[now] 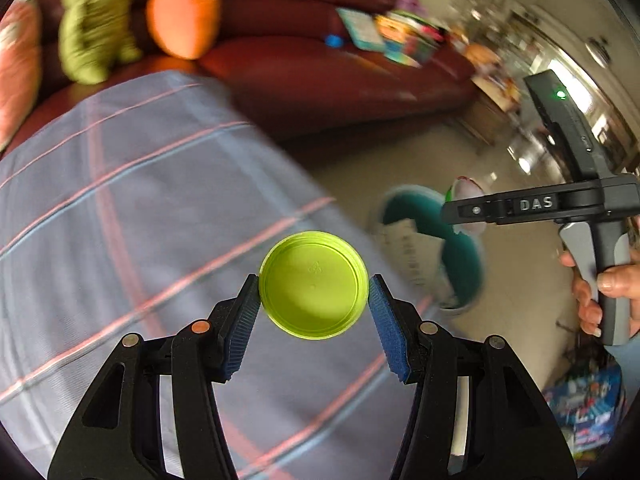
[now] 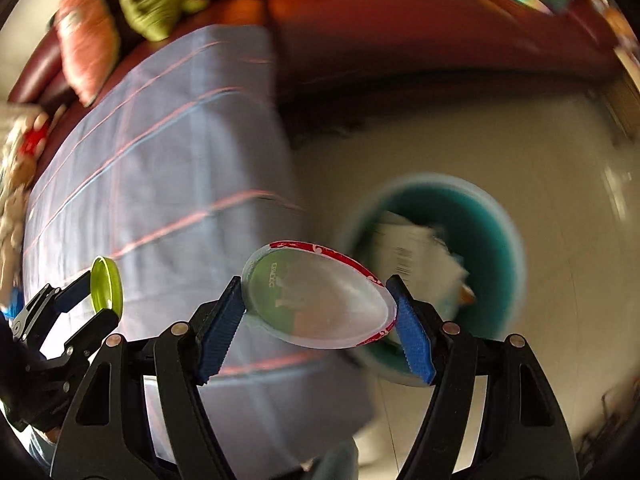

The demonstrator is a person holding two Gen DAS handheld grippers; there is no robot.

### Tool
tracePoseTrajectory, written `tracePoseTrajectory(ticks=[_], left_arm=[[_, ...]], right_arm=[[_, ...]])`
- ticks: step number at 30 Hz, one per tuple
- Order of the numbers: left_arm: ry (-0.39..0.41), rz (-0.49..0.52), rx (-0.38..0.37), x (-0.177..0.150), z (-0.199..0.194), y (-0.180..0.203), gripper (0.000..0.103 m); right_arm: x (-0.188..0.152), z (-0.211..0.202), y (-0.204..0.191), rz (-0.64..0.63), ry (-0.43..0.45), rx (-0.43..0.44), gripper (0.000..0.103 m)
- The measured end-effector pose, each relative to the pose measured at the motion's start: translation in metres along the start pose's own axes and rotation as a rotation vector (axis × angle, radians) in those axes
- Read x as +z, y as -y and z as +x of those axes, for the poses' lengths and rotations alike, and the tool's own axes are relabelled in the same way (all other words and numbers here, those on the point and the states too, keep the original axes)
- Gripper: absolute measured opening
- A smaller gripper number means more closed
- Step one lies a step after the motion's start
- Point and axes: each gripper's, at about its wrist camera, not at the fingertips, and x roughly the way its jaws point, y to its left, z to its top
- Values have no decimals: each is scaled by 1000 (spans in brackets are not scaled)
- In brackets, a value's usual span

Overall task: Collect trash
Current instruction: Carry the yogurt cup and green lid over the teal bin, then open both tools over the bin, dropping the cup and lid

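Green lid (image 1: 313, 285) btwn left tongs (image 1: 314, 312)

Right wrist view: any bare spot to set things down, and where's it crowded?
Bare: the plaid cloth between the plush toys and the teal bin; the pale floor beyond the bin. Crowded: the sofa back with toys and books; the bin already holds paper.

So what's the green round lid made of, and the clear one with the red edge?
The green lid looks like hard, smooth, slightly glossy plastic: it has an even colour, a moulded rim and a tiny raised mark. The clear lid seems thin see-through plastic with a shiny surface and a printed red border; print shows through it, though blur leaves the details open.
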Motion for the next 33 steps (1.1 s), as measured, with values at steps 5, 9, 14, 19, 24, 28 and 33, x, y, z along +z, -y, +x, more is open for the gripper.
tracePoseTrajectory(ticks=[5,9,14,19,24,28,33], left_arm=[[-54,99,-57,16,43,62,57],[-89,143,-95,20,69,97,57],[-145,181,-120,24,105,126,57],[-186,179,-114,27,132,133,66],[-163,170,-64,28,133,126,87],[-152,156,-45,31,126,123,91],[-153,126,1,24,109,116,94]], right_arm=[[-9,5,67,107,-7,-5,68],[-13,13,99,151,-32,-2,68],[-15,19,128,191,-51,10,68],[-12,28,141,219,-78,33,69],[-8,38,143,226,-105,54,72],[-8,39,138,215,-112,69,75],[-11,29,130,194,-87,64,83]])
